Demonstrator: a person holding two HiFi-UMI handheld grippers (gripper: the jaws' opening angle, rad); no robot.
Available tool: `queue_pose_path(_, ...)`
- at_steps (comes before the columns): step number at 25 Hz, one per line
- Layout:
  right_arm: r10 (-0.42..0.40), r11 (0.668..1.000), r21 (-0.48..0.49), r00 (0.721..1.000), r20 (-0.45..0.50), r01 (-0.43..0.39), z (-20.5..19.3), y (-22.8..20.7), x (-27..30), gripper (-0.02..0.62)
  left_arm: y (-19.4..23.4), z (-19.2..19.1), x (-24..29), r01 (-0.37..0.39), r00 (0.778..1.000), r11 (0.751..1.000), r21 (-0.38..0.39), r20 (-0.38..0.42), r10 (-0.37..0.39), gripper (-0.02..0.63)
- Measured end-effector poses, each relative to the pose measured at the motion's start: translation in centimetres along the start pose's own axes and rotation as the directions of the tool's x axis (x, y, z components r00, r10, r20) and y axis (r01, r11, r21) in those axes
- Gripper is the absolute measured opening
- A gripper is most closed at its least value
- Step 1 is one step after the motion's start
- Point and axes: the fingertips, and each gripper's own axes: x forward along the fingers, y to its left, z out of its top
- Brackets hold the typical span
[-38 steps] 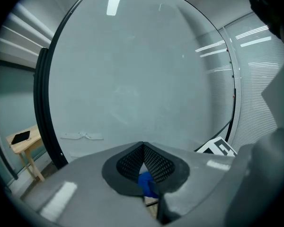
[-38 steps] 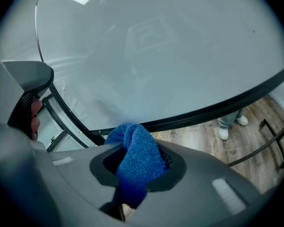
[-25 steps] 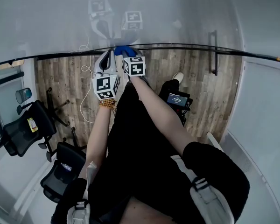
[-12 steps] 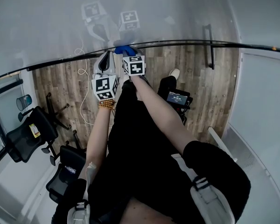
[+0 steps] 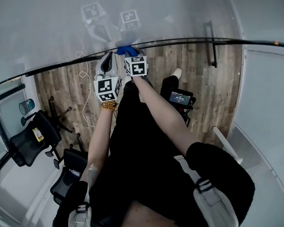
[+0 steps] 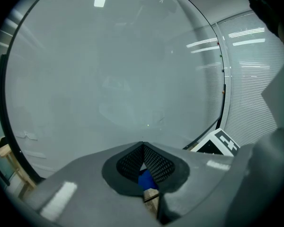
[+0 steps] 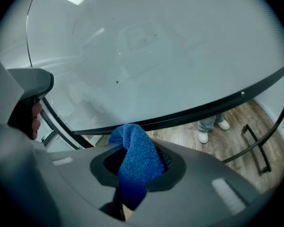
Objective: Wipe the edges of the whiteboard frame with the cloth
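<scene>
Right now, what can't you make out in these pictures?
Head view: whether the cloth touches the whiteboard frame; too small, and partly behind the right gripper.
Left gripper view: a blue sliver shows inside the shut left gripper; pinched or merely behind, unclear.
Right gripper view: the frame's right end, cut off by the picture edge.

Wood-plank floor, brown and grey. Toward eight o'clock, two black office chairs on castors; toward ten, a loose white cable. Toward two, a white shoe beside a black device with a lit screen.
</scene>
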Motion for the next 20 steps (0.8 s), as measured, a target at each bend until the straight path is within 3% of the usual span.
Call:
queue_pose_path(5, -0.017, 1.000, -0.002, 1.000, 0.000, 0.017, 0.7, 1.4, -1.2, 0.094, 0.5, 1.3, -1.5, 0.016, 1.000, 1.000, -0.005, 0.009, -0.016, 0.098)
queue_pose_path(9, -0.022, 1.000, 0.006, 1.000, -0.001, 0.022, 1.0, -0.8, -1.9, 0.093, -2.1, 1.2, 0.7, 0.028, 1.000, 1.000, -0.001, 0.010, -0.028, 0.098)
queue_pose_path(20, -0.022, 1.000, -0.001, 1.000, 0.014, 0.022, 1.6, -1.2, -3.5, 0.092, -3.9, 1.5, 1.1, 0.066, 0.998, 0.998, -0.017, 0.007, -0.066, 0.098)
